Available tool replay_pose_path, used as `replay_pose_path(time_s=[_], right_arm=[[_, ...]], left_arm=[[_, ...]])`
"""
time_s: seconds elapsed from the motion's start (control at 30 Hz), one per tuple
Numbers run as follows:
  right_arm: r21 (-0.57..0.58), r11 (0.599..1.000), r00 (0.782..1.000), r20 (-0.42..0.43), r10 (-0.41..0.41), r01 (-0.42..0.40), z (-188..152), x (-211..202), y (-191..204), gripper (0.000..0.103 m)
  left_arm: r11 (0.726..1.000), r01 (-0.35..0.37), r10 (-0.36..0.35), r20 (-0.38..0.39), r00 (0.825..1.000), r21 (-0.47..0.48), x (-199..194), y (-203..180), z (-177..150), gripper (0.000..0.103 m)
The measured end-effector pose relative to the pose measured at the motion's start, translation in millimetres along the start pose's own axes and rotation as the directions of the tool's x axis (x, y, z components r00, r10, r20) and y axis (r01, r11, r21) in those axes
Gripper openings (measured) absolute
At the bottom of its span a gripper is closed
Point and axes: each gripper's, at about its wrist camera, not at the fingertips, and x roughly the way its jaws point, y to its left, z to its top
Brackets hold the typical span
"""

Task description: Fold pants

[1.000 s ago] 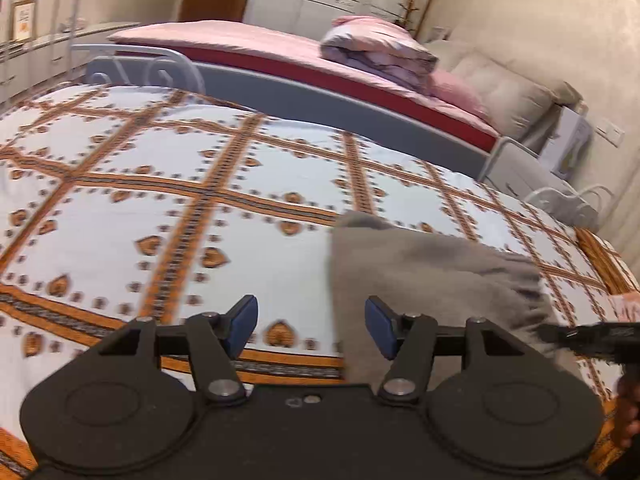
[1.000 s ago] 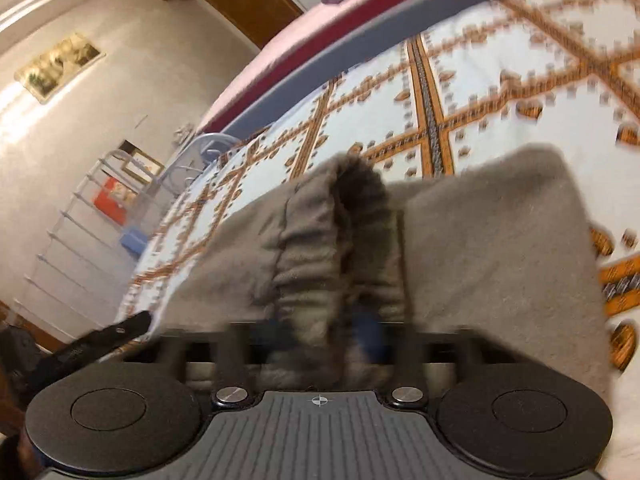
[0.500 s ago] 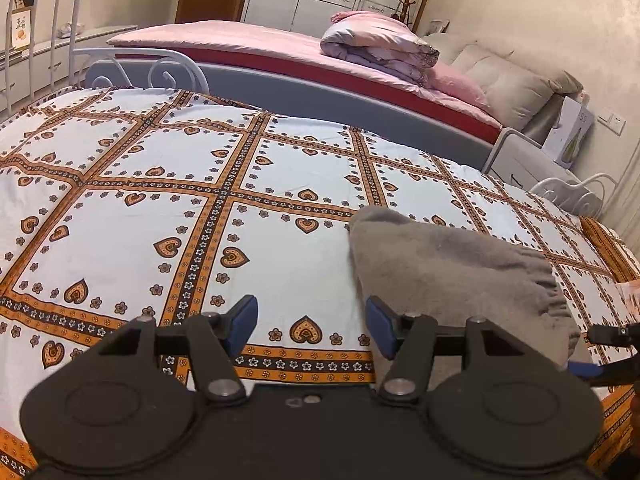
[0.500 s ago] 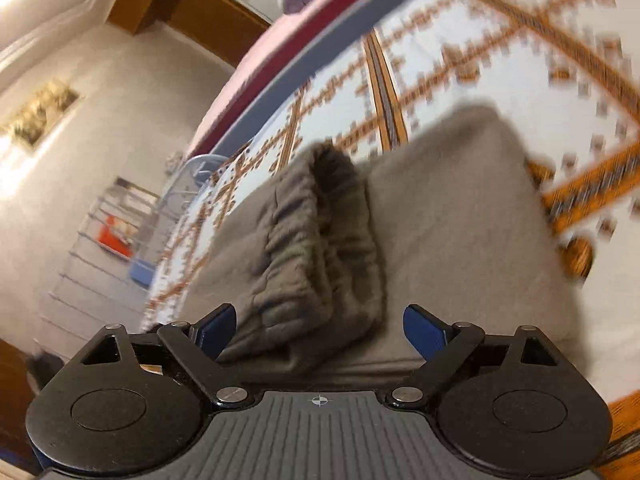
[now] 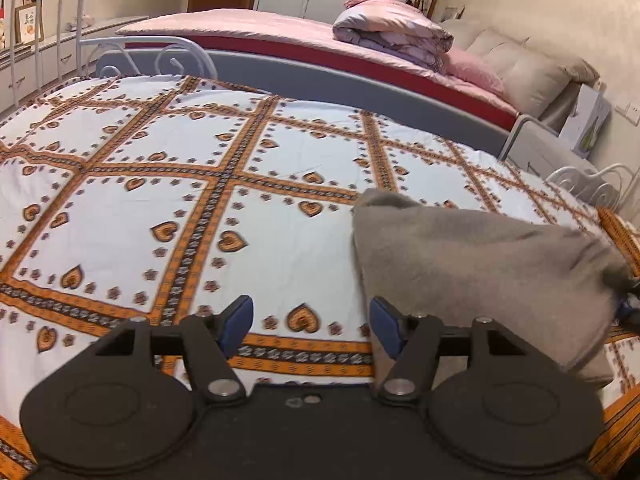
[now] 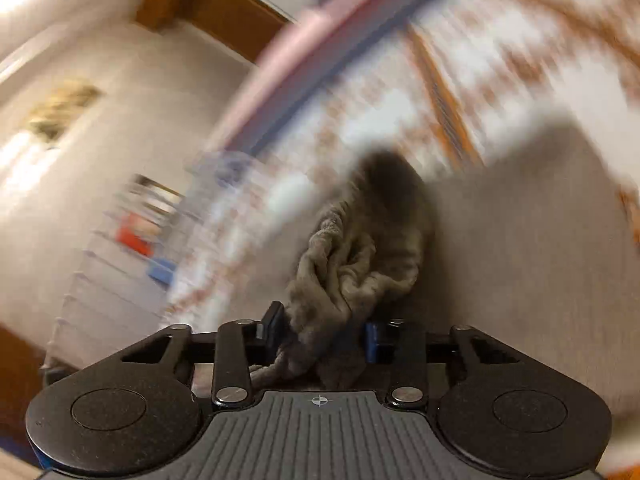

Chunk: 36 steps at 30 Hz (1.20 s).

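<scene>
The grey fleece pants [image 5: 480, 264] lie folded on the patterned bedspread [image 5: 160, 208], right of centre in the left wrist view. Their right end is lifted. My left gripper [image 5: 310, 320] is open and empty, just left of the pants' near corner, above the spread. My right gripper [image 6: 320, 330] is shut on the gathered waistband of the pants [image 6: 352, 260]. The right wrist view is blurred by motion. A bit of the right gripper [image 5: 628, 300] shows at the pants' right end in the left wrist view.
A second bed with pink bedding [image 5: 280, 32] and a folded quilt [image 5: 392, 36] stands behind a grey footboard [image 5: 360, 84]. White metal bed rails [image 5: 152, 56] stand at the far left and at the right [image 5: 592, 184]. A wardrobe and door are at the back.
My right gripper was open around the waistband half a second ago and has now shut on it and is swinging. The pants' right end has risen. My left gripper stays open.
</scene>
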Motion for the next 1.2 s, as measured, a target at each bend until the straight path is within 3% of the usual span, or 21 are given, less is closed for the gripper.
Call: replay_pose_path(time_s=[0.1,0.17,0.2,0.23,0.27,0.37,0.5,0.6,0.73,0.87,1.03,1.2], right_arm=[[-0.057,0.998,0.995,0.099,0.023,-0.017,8.8,-37.6,6.9,0.036],[-0.022,0.991,0.988,0.091,-0.127,0.129,9.9,-43.8,-18.0,0.036],[0.030,0.972,0.972,0.042,-0.233,0.232,9.3,-39.4,-39.6,0.036],[0.072,0.953,0.955,-0.012,-0.295,0.295,7.2,-34.0,-55.3,0.037],[0.104,0.945,0.951,-0.052,-0.305,0.309,4.6,-30.0,-68.8,0.037],[0.091,0.965,0.969,-0.009,-0.248,0.247,6.0,-36.5,-65.1,0.040],[0.093,0.961,0.966,-0.022,-0.258,0.259,1.4,-36.0,-67.6,0.043],[0.083,0.965,0.968,0.025,-0.251,0.248,2.6,-37.1,-63.0,0.043],[0.050,0.972,0.973,0.008,-0.229,0.228,3.8,-43.1,-59.2,0.043],[0.088,0.973,0.976,0.017,-0.216,0.214,3.4,-48.0,-61.9,0.043],[0.070,0.973,0.974,0.037,-0.221,0.218,2.8,-53.8,-54.2,0.043],[0.072,0.976,0.977,0.033,-0.209,0.207,0.6,-57.7,-53.8,0.043]], left_arm=[[0.999,0.004,-0.004,-0.001,1.000,0.042,2.2,-10.8,-0.7,0.058],[0.996,-0.010,0.010,-0.009,1.000,0.088,2.7,-17.9,-2.8,0.058],[0.993,-0.019,0.020,-0.008,1.000,0.116,1.7,-21.7,-4.6,0.058],[0.990,-0.021,0.023,-0.007,1.000,0.141,0.5,-24.9,-5.9,0.059],[0.987,-0.026,0.027,-0.006,1.000,0.161,-1.0,-28.1,-7.6,0.059],[0.982,-0.040,0.041,-0.003,0.999,0.183,-2.6,-35.5,-10.3,0.059],[0.982,-0.020,0.019,0.006,1.000,0.189,-7.9,-47.4,-13.3,0.059],[0.978,0.016,-0.017,0.002,1.000,0.207,-17.8,-59.3,-21.5,0.059],[0.978,0.035,-0.044,0.040,0.998,0.206,-30.7,-72.5,-43.9,0.058],[0.991,-0.009,-0.004,0.099,0.995,0.131,-29.8,-75.0,-65.2,0.056],[0.996,0.017,-0.032,0.172,0.985,0.085,-44.3,-84.3,-81.2,0.055],[0.999,-0.009,0.001,0.176,0.984,0.039,-41.5,-84.1,-91.2,0.056]])
